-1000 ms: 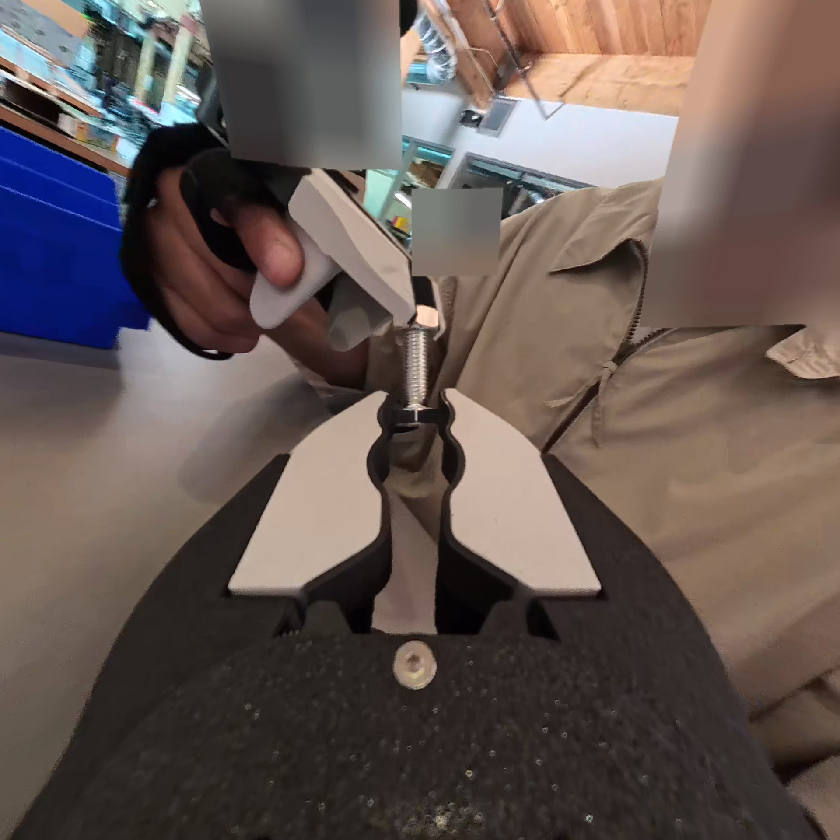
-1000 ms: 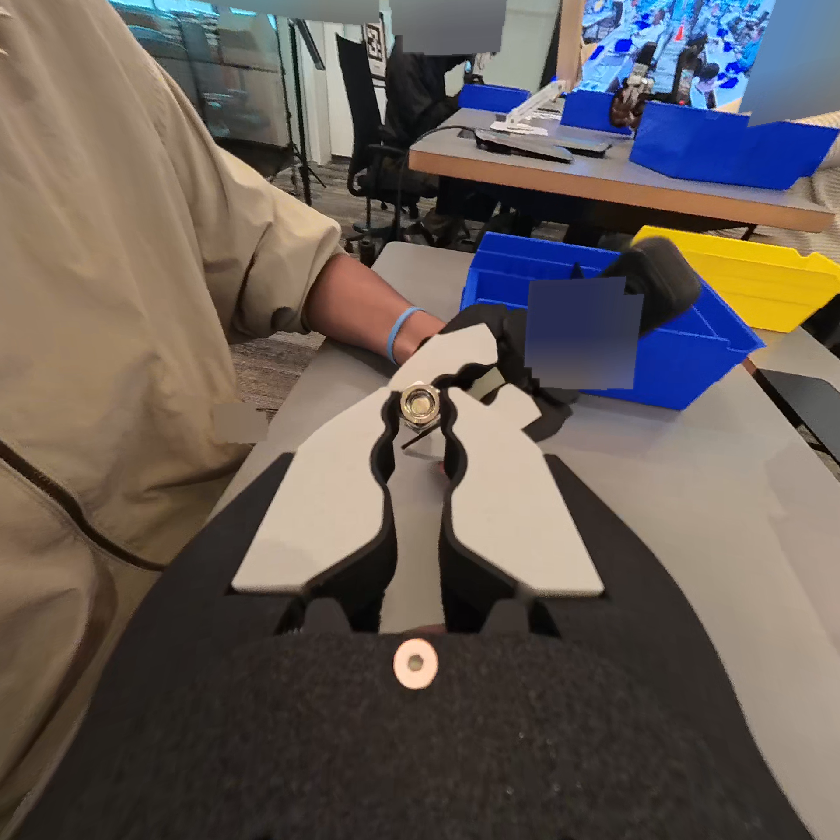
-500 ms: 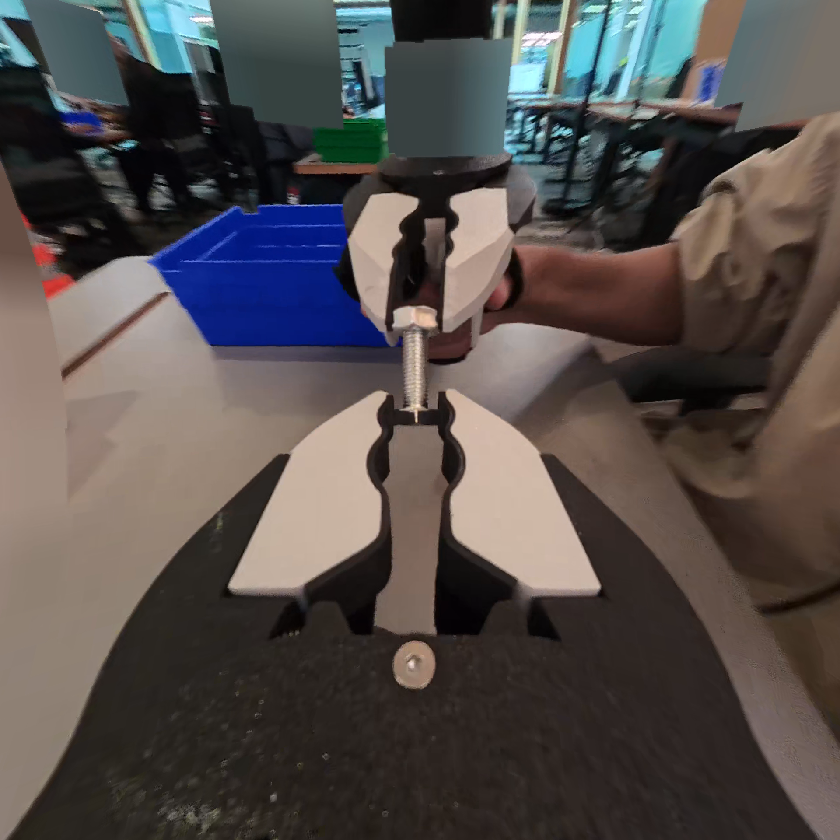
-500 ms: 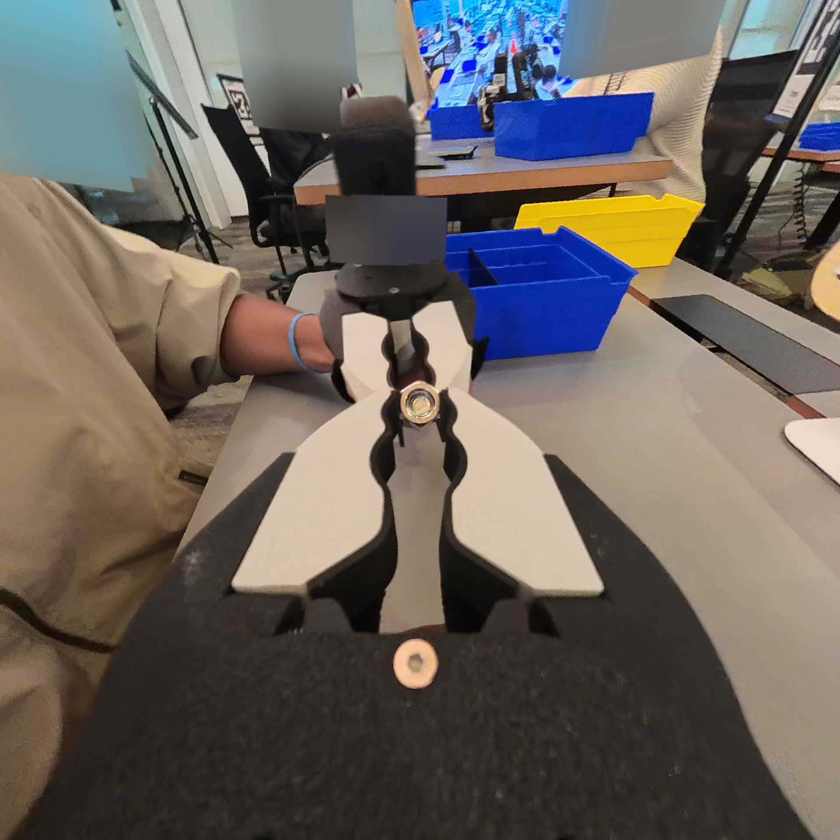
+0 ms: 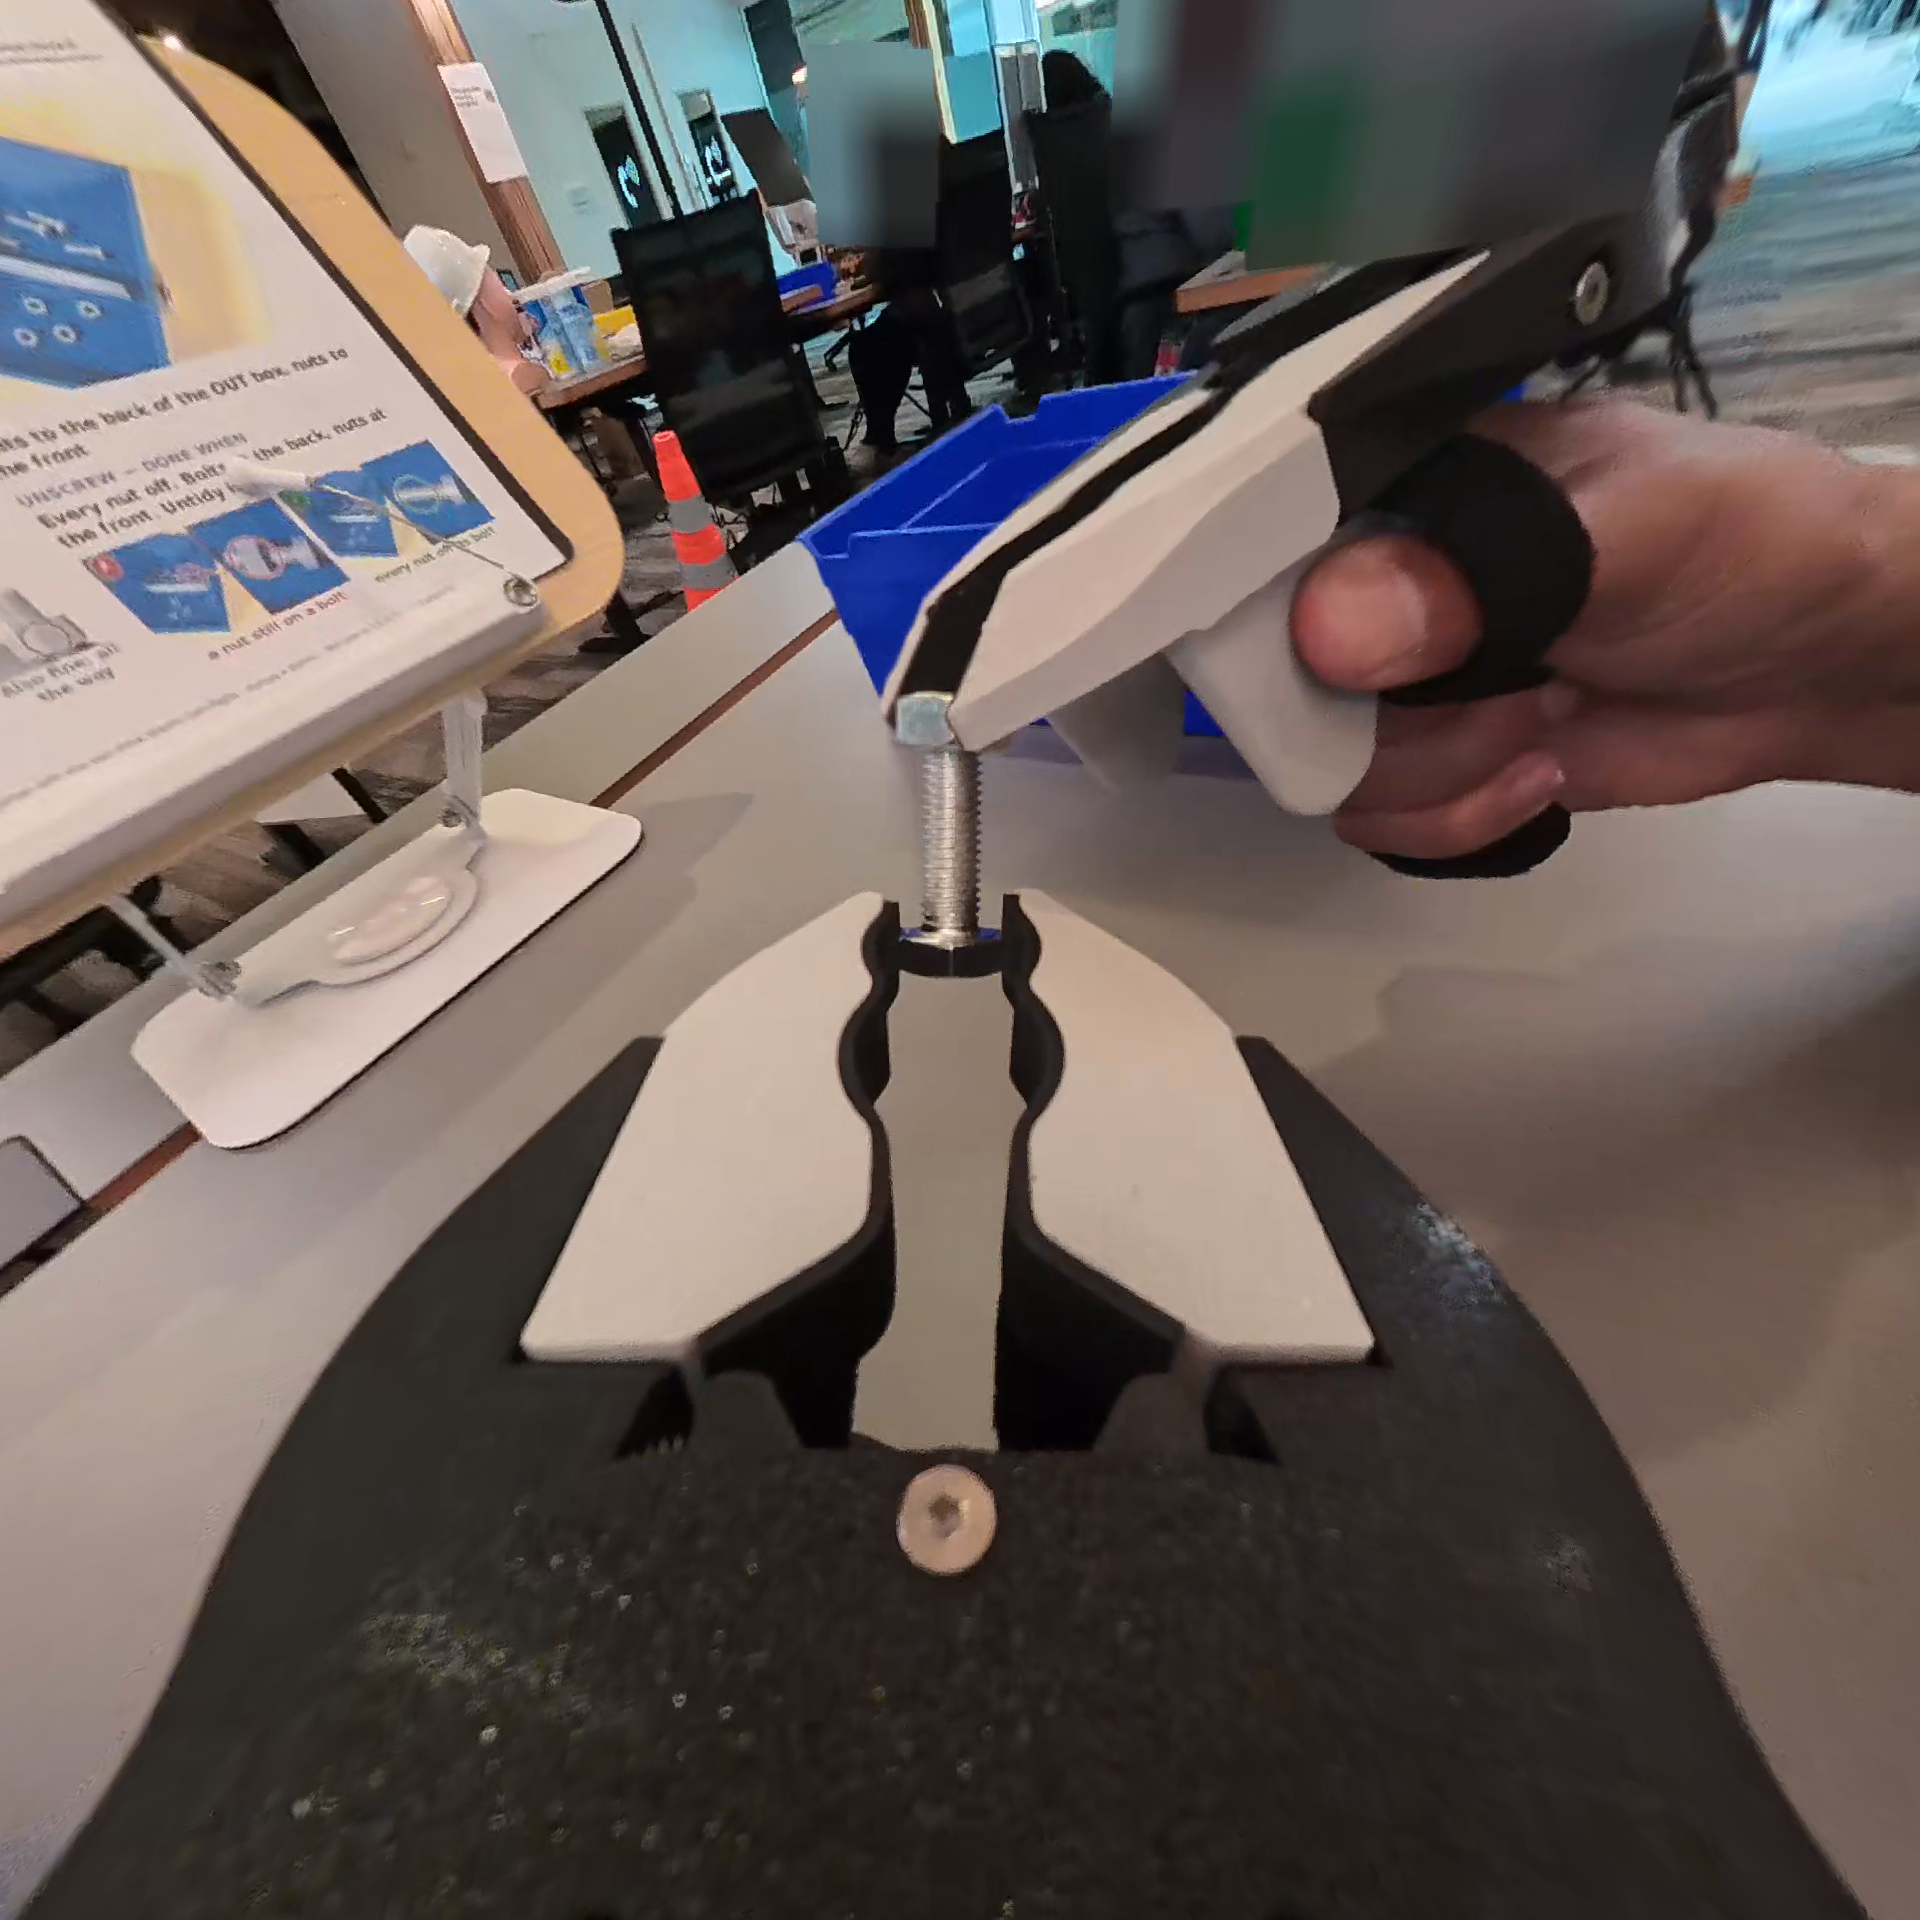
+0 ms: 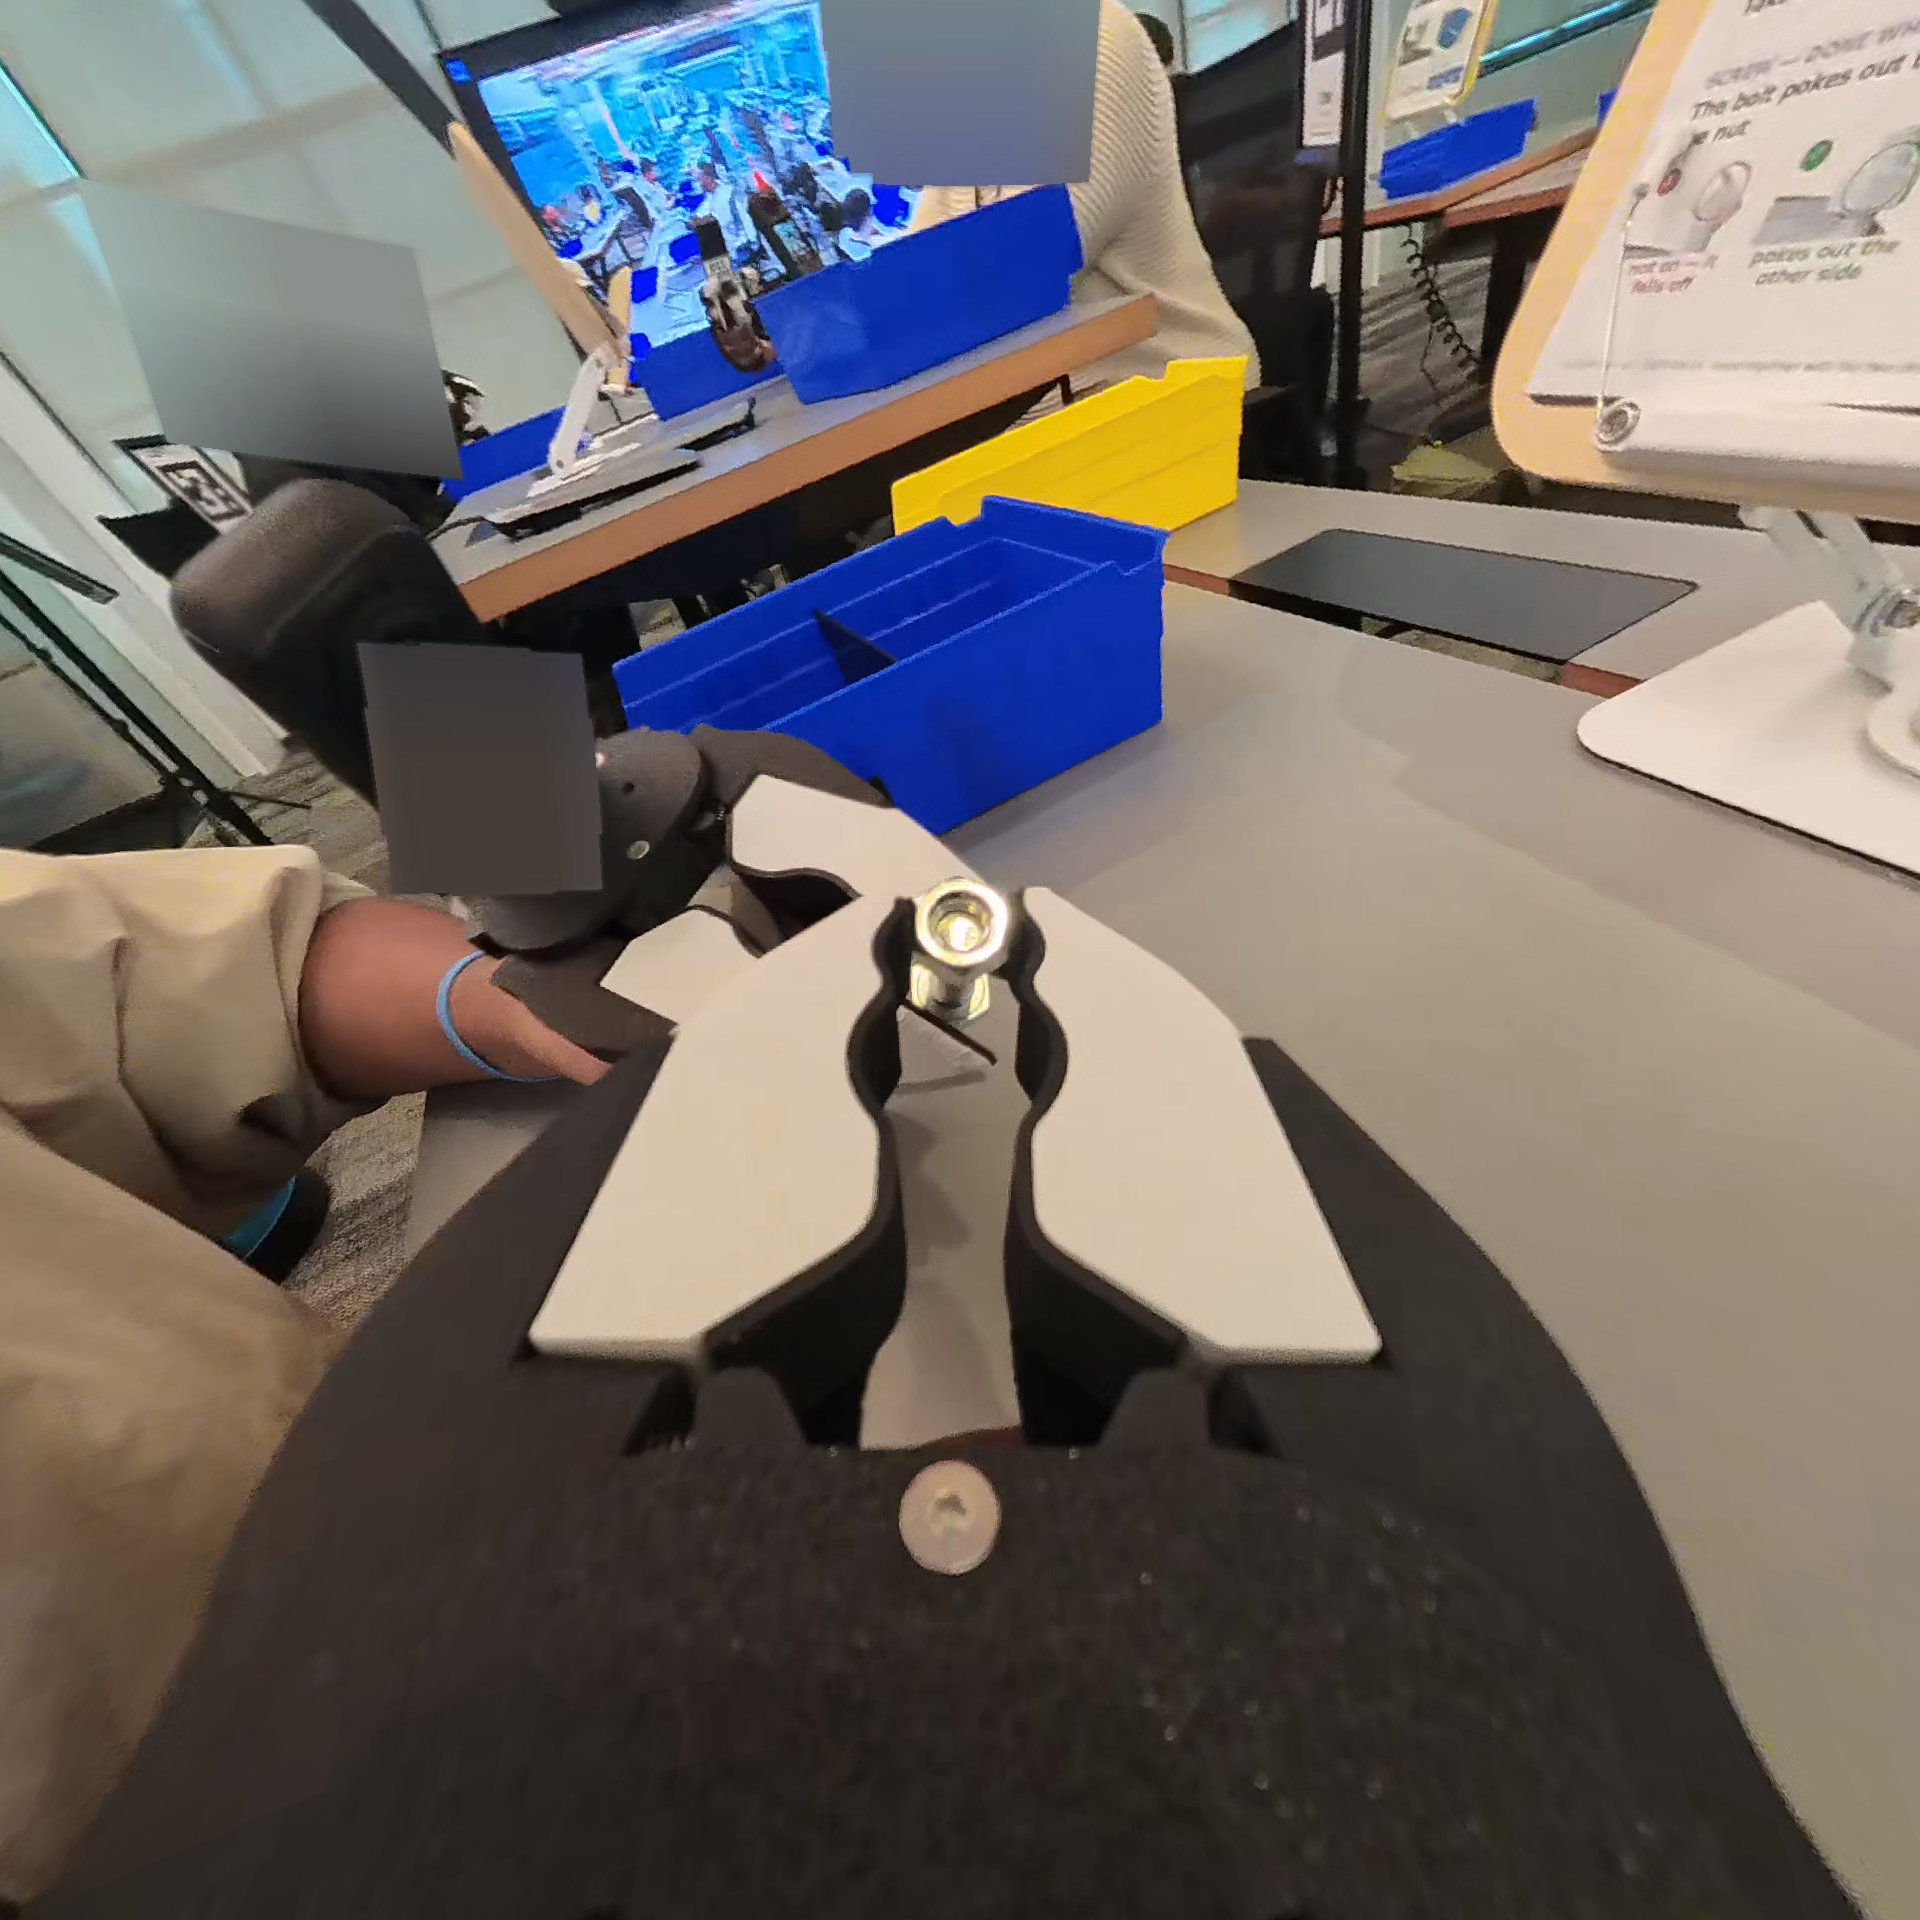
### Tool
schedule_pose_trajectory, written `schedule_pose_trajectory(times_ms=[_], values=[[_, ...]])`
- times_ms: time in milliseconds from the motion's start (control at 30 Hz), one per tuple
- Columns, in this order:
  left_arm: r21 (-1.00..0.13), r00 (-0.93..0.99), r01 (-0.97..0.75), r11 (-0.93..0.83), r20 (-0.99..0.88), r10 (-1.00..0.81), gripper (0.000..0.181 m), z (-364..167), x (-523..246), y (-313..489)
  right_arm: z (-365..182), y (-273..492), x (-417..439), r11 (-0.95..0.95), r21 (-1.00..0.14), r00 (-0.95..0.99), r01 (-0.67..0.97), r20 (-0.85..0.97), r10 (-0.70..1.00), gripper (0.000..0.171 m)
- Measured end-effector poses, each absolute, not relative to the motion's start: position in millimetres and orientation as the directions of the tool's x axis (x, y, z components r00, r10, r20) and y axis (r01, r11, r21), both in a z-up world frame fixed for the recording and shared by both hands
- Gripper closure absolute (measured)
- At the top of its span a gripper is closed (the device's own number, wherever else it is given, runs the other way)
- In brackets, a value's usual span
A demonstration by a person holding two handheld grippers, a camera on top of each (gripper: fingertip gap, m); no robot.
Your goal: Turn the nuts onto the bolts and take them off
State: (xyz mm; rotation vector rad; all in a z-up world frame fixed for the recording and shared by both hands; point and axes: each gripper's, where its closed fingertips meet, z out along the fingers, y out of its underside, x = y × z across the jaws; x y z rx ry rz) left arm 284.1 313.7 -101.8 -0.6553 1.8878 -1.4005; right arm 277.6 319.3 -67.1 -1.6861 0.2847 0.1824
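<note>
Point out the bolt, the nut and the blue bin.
bolt (image 5: 951, 831), left wrist view, middle of the threaded shank.
nut (image 5: 948, 940), left wrist view, its top edge between the left gripper's fingertips.
blue bin (image 6: 997, 696), right wrist view, its near outer wall.

Silver threaded bolt (image 5: 951, 831) upright above table, hex head up, nut (image 5: 948, 943) at lower end

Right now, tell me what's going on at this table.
A person is working a silver threaded bolt between two handheld grippers above the grey table. The right gripper clamps the bolt's hex head; the left gripper is shut on a small nut at the bolt's other end, barely started on the thread. A blue divided bin sits behind them.
</note>
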Motion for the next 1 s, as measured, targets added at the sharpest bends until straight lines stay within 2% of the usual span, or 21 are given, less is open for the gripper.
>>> schedule_pose_trajectory(times_ms=[367,1000], values=[[-0.987,-0.684,-0.110,0.120,-0.012,-0.729,0.163,-99.7,287.7,319.2,-65.6,331.1,285.5,-0.170,-0.947,0.960,-0.271,-0.253,-0.121,0.151],[-0.985,-0.689,-0.166,0.048,0.081,-0.720,0.163,-100.3,292.8,328.1,-64.1,330.2,285.1,-0.174,-0.950,0.964,-0.259,-0.242,-0.111,0.151]])
